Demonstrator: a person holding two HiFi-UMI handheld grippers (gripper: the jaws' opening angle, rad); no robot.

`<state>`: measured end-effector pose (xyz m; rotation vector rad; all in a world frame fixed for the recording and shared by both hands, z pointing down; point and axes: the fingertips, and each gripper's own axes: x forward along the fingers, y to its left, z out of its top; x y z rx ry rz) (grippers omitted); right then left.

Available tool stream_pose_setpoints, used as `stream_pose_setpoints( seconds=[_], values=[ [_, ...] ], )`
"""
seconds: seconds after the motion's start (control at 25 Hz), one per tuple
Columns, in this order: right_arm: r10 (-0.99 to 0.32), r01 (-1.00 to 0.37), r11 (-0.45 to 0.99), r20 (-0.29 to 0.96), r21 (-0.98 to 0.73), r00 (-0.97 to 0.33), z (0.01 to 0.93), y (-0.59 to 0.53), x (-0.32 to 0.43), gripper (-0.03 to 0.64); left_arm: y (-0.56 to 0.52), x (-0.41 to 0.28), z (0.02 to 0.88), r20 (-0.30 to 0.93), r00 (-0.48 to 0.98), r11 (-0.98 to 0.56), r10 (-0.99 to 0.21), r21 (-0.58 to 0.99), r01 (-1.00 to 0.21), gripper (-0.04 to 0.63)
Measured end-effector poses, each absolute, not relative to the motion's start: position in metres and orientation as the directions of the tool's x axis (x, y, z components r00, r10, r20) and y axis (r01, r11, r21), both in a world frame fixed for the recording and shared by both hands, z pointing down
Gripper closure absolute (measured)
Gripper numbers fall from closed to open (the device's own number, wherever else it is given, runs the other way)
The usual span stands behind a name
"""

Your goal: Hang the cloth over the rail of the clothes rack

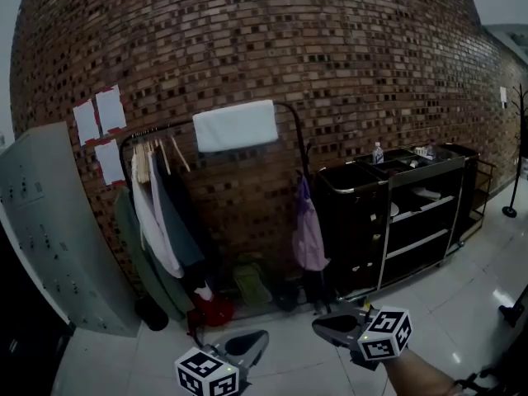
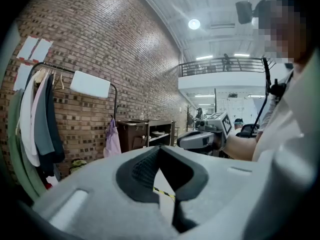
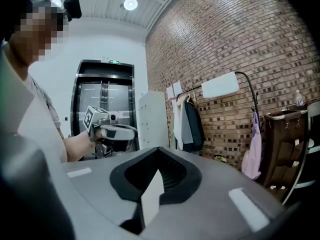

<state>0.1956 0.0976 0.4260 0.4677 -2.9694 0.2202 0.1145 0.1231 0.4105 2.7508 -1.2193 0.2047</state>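
– Tongs state at that frame?
– Left tongs (image 2: 159,150) were clenched, tips touching, gripping nothing. Right tongs (image 3: 159,151) were the same: clenched, empty.
– Where were they?
– Both sat low in the head view, side by side over the tiled floor (image 1: 462,304), jaws pointing toward the brick wall (image 1: 330,48). Each one showed in the other's gripper view, held in a hand.
– Cloth?
– White cloth (image 1: 236,124) was draped over the top rail of the clothes rack (image 1: 165,126), toward the rail's right end. It was well apart from both tongs, and neither touched it.
– Anything else on the rack?
– Garments (image 1: 161,213) hung on hangers under the left half of the rail. A purple item (image 1: 308,238) hung at the right post; I couldn't tell whether it was a bag or a garment.
– Surroundings?
– Grey lockers (image 1: 49,229) stood left of the rack, with paper sheets (image 1: 99,118) stuck on the wall above them. A black cart (image 1: 396,213) stood to the right, with a bottle (image 1: 377,153) on top. A red item (image 1: 216,310) lay on the floor below the garments; I couldn't identify it.
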Motion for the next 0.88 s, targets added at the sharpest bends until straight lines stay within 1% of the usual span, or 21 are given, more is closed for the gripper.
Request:
stream_pose_setpoints(
  seconds=[0.28,0.88],
  values=[
    [-0.285,-0.299,0.949,0.132,-0.101,-0.949,0.423,0.115,0.208,0.617,0.139,0.133,0.410,0.174,0.666,-0.670,-0.726,0.041,-0.741,0.595],
    [-0.286,-0.299,0.950,0.137,-0.085,-0.948,0.423,0.125,0.216,0.617,0.150,0.143,0.418,0.202,0.669,-0.676,-0.715,0.045,-0.735,0.595]
  ],
)
